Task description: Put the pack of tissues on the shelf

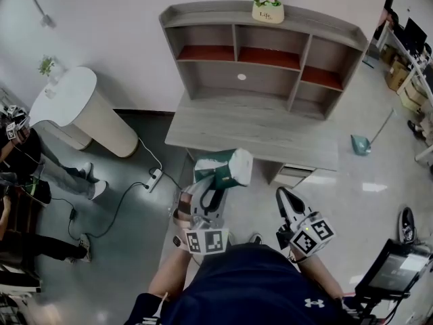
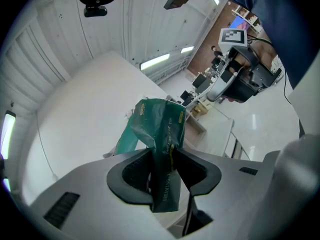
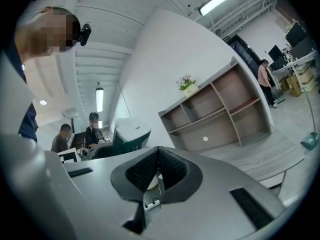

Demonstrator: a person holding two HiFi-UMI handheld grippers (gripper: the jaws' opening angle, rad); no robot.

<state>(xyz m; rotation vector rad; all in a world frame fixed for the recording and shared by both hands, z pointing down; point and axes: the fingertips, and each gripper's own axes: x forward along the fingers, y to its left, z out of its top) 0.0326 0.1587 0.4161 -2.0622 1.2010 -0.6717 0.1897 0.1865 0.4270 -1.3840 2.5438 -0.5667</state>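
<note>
The pack of tissues is a green and white plastic packet held up in front of the desk's near edge. My left gripper is shut on its crumpled green end. In the left gripper view the pack stands up out of the left gripper, pinched between the dark pads. My right gripper hovers to the right, shut, with nothing in it; its own view shows the right gripper with tips together. The grey shelf unit with open compartments stands on the desk ahead, and the shelf and the pack show in the right gripper view.
A flower pot sits on top of the shelf unit. A white counter stands at the left with people beside it. A power strip and cable lie on the floor. A teal dustpan is at the right, a drawer unit under the desk.
</note>
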